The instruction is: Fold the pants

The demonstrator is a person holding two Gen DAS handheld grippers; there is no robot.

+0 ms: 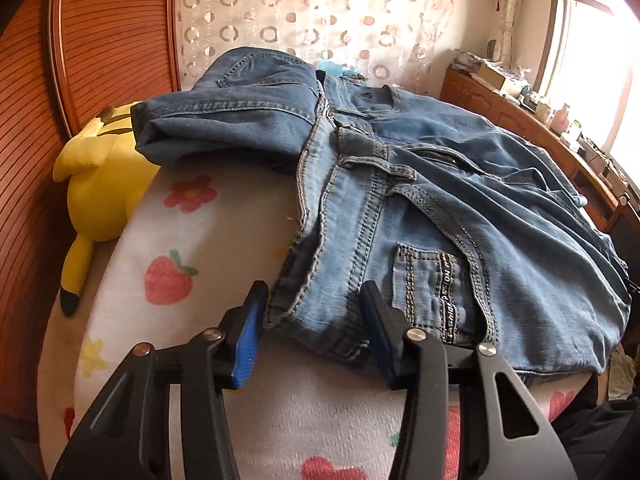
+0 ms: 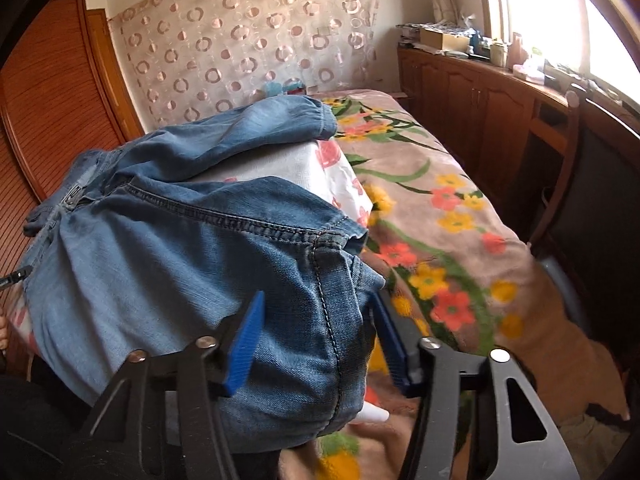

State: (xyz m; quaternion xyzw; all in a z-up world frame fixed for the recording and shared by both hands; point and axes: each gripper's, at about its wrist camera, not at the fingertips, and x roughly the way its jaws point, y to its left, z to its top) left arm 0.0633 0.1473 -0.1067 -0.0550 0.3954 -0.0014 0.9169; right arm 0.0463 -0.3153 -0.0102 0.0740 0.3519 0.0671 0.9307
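Note:
Blue jeans [image 1: 440, 208] lie spread on the bed, with the waistband running toward me and one part folded over at the far left. My left gripper [image 1: 314, 292] stands open astride the near waistband corner, its blue pads [image 1: 246, 344] on either side of the denim, beside the small stitched pocket. In the right wrist view the jeans [image 2: 160, 260] bulge up at a leg hem. My right gripper [image 2: 318, 300] is open around that thick seamed fold. One pad [image 2: 244, 344] lies over the denim and the other sits at the cloth's edge, partly hidden.
A white sheet printed with strawberries and flowers [image 1: 180, 240] covers the bed, and a floral blanket [image 2: 440, 220] lies to the right. A yellow plush toy [image 1: 100, 184] rests against the wooden wardrobe [image 1: 120, 40]. Wooden cabinets [image 2: 480, 100] holding clutter line the window wall.

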